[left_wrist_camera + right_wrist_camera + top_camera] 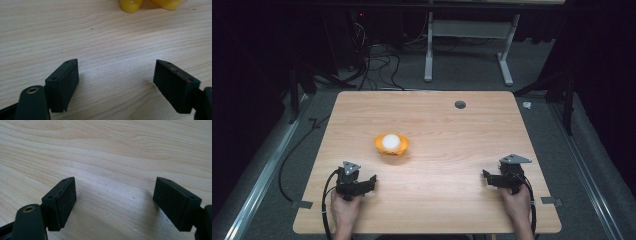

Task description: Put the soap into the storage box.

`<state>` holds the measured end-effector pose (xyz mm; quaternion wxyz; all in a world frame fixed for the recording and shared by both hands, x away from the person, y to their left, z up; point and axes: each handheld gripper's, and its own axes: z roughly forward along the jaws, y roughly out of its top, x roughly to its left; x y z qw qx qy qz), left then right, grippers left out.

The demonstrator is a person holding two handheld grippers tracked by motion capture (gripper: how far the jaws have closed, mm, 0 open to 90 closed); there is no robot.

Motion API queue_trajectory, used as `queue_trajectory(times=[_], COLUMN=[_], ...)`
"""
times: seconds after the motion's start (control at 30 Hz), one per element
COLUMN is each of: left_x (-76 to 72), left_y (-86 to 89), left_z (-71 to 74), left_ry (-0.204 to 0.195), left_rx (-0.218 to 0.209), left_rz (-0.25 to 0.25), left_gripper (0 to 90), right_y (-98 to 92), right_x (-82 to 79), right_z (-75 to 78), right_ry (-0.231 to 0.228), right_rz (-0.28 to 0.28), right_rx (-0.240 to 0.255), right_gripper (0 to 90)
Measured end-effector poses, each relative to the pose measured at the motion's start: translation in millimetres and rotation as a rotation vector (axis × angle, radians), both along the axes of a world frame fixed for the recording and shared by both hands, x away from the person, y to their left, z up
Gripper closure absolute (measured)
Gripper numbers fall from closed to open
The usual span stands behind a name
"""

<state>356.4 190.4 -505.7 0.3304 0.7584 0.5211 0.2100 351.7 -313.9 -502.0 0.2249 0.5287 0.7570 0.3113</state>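
Observation:
An orange-yellow bowl-like object (391, 144) with a white ball (391, 141) in it sits near the middle of the wooden table (447, 130), a little left of centre. Its yellow underside (131, 5) peeks in at the top of the left gripper view. My left gripper (371, 181) rests near the front left, open, with bare wood between its jaws (116, 75). My right gripper (487, 177) rests near the front right, also open over bare wood (115, 195). Each is held by a hand at the table's front edge.
A round grey grommet (460, 104) is set in the table near the far edge. Beyond the table stand a white desk frame (469, 45) and tangled cables (374, 65) on the floor. Metal rails (262, 170) run along both sides.

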Motion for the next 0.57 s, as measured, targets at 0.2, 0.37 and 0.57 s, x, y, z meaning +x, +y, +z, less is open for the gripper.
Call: queue_trajectory(times=[0.2,0.37,0.57], left_x=[-1.2,-1.3,-1.3], left_y=[-1.4,-1.4,-1.4], left_z=[-2.4,-2.4,-2.4], left_ry=[-0.02,-0.02,-0.018], left_rx=[0.003,0.003,0.003], left_rz=[-0.001,0.001,0.001], left_gripper=[18.4,18.2,18.1], right_y=[-0.1,0.1,0.1], right_x=[0.0,-0.1,-0.1], right_z=[0.1,0.0,0.0], right_ry=[0.001,0.0,0.001], right_rz=[0.001,0.0,0.0], right_rx=[0.0,0.0,0.0], right_gripper=[19.7,19.7,19.7])
